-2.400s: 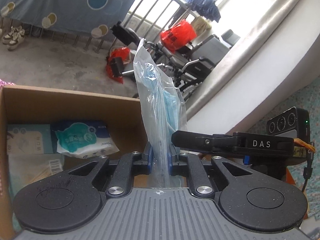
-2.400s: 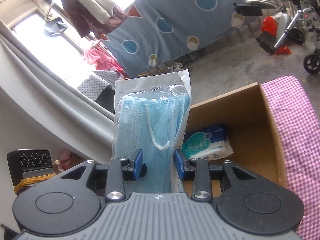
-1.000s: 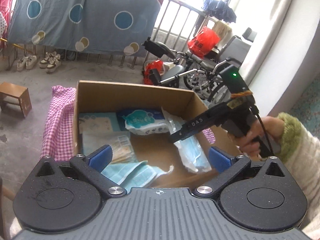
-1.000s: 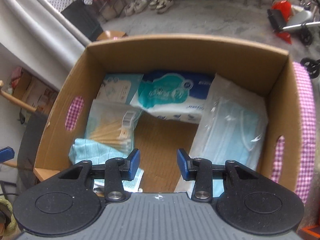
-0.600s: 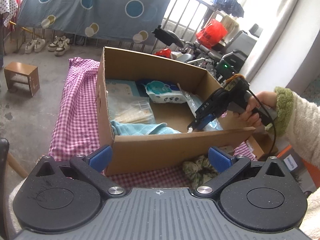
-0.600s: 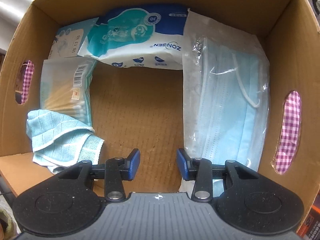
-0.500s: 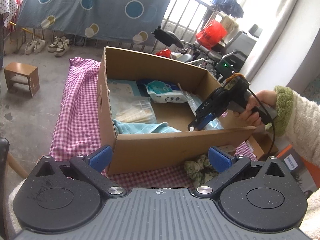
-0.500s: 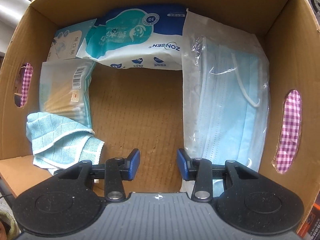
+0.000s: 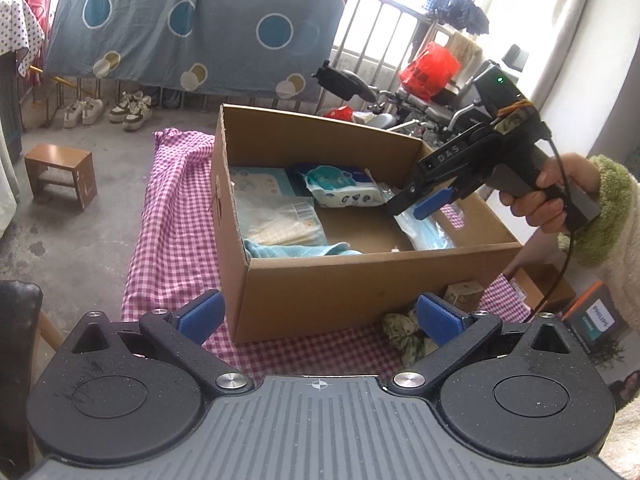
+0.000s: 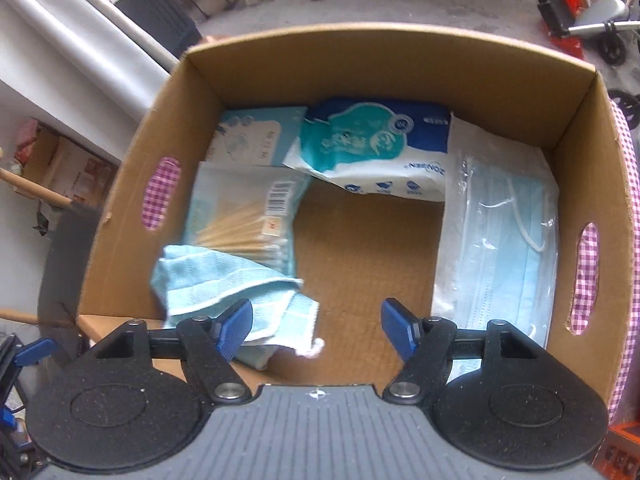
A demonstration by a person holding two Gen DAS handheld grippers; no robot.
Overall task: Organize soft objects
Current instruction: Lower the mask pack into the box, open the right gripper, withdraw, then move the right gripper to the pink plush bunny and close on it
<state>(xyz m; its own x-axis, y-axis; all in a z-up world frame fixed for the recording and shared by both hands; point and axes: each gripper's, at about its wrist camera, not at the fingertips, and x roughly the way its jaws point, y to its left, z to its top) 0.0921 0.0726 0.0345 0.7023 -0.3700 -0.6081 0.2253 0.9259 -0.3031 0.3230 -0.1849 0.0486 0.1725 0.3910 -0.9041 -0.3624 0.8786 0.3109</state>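
Observation:
The cardboard box (image 9: 360,276) holds a bagged pack of blue masks (image 10: 500,248) along its right wall. A wipes pack (image 10: 368,144) lies at the back, a bag of cotton swabs (image 10: 248,216) on the left and a light blue cloth (image 10: 224,280) at the near left. My right gripper (image 10: 317,326) hovers above the box and points down into it. Its jaws are opening and nothing is between them. My left gripper (image 9: 319,317) is open wide and empty in front of the box. A green patterned scrunchie (image 9: 402,334) lies by its right finger.
The box stands on a pink checked cloth (image 9: 172,216). A small carton (image 9: 540,284) and an orange Philips box (image 9: 596,320) sit at the right. A wooden stool (image 9: 60,172) stands on the floor at the left, and a dark chair back (image 9: 16,360) rises at the near left.
The mask pack, earlier gripped by both grippers, now lies in the box. My right gripper has lifted away from the box floor and spread its jaws. My left gripper has drawn back and lower.

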